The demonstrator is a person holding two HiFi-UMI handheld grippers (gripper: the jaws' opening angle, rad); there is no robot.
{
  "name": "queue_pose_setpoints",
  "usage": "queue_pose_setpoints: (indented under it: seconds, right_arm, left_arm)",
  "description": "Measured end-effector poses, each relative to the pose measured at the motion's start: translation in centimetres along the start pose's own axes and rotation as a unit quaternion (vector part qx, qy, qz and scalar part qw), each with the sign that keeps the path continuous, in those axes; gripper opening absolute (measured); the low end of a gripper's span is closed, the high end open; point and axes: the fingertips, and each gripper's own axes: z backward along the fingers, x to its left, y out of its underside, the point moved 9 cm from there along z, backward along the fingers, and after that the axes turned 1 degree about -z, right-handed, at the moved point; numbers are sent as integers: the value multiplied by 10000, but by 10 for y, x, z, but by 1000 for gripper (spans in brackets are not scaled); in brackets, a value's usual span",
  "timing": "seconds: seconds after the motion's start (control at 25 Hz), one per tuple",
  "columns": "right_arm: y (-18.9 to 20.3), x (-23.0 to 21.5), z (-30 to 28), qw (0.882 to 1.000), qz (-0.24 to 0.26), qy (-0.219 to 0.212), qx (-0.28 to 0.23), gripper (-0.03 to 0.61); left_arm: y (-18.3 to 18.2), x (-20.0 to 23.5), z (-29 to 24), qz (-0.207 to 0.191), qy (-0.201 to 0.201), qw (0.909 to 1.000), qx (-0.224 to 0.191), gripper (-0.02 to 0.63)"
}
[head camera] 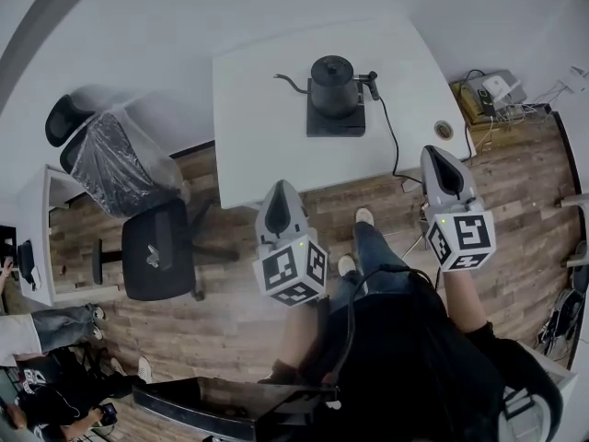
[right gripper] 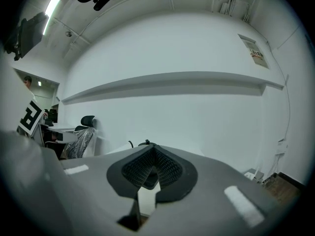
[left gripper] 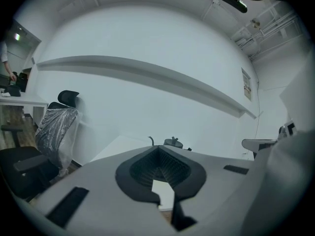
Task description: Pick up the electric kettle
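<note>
Grey and closed tight, the left gripper point(head camera: 281, 190) and the right gripper point(head camera: 435, 152) both have their ribbed dark pads pressed together with nothing between them; each gripper view shows the jaws meeting in a sealed V, with only a sliver of tabletop visible below. In the head view both grippers point forward, side by side, over the wooden plank floor point(head camera: 230, 325), the left one at the near edge of the white square table point(head camera: 253, 109) and the right one just off its near right corner. The black gooseneck electric kettle point(head camera: 333, 85) stands upright on its dark square base point(head camera: 336, 122) towards the far middle of that table, well apart from both grippers. Its thin spout points left and its handle point(head camera: 368, 81) sticks out to the right, and a black power cord point(head camera: 392, 141) trails off the table's edge. A black office chair point(head camera: 158, 251) sits off to the left, clear of the path. This looks like the approach stage, with the kettle untouched. The next move likely calls for opening one gripper's jaws, probably the right since the handle faces that way, then reaching across the table to close on the handle and lifting straight up off the base.
</note>
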Motion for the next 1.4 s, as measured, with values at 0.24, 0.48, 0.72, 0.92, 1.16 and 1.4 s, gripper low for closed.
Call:
queue_pose_setpoints:
  seconds: [0.24, 0.48, 0.72, 0.92, 1.16, 1.4]
  right_arm:
    - [-8, -28, -61, 9997, -26, -224, 12, 2]
    - [-22, -64, -128, 9992, -3, -393, -19, 2]
    - [-31, -86, -174, 9982, 21, -595, 19, 2]
    - [-32, -97, -199, 9968, 116, -785, 108, 2]
    - [-22, -106, -218, 9959, 84, -837, 347, 2]
    - [-25, -102, -239, 9959, 89, -806, 394, 2]
  left_arm:
    - [-14, -8, -55, -61, -208, 9998, -12, 0]
    - [-36, -26, -122, -124, -270, 9995, -147, 0]
    - [-46, -35, -164, -99, -429, 9989, -161, 0]
    - [-45, -37, -184, 4, -607, 9981, -140, 0]
    - [-42, -37, -197, 27, -704, 9975, -17, 0]
    - [-51, -23, -216, 18, -720, 9974, 4, 0]
